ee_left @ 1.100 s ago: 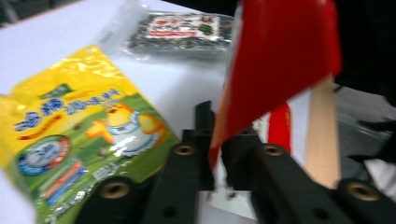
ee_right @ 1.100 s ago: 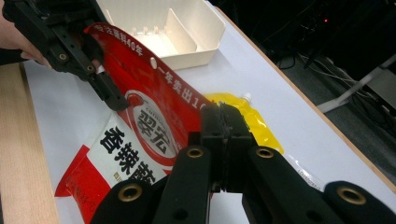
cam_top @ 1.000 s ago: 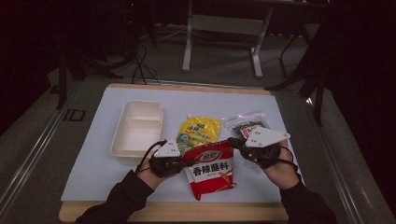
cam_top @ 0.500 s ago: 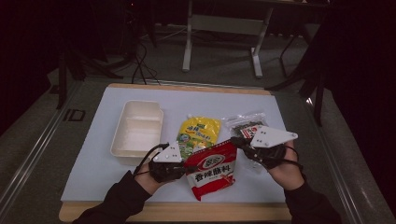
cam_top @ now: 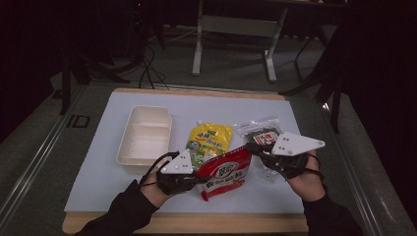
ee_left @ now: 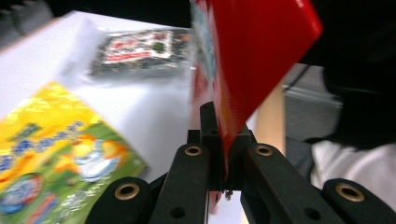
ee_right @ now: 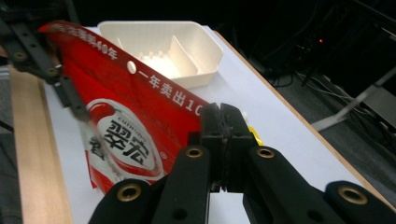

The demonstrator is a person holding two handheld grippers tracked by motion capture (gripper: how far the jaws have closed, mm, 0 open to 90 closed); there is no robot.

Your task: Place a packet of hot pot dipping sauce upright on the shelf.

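Observation:
A red seasoning pouch [cam_top: 223, 172] with white lettering hangs tilted above the table, held at both upper corners. My left gripper [cam_top: 199, 180] is shut on its left corner, and the left gripper view shows the jaws [ee_left: 219, 122] pinching the red pouch [ee_left: 254, 46] edge. My right gripper [cam_top: 253, 148] is shut on the right corner, with the jaws [ee_right: 223, 120] clamped on the red pouch [ee_right: 128, 123]. The left gripper [ee_right: 39, 53] shows at the pouch's far corner in the right gripper view.
A white two-compartment container [cam_top: 145, 137] stands at the left of the white mat [cam_top: 98, 172]. A yellow packet [cam_top: 212, 137] lies mid-table and a dark seaweed packet [cam_top: 260, 132] at the right. The wooden table edge [cam_top: 196, 223] runs along the front.
The left hand has risen a little, and the red pouch has come up off the mat and tilted between the two grippers. The right hand has hardly moved.

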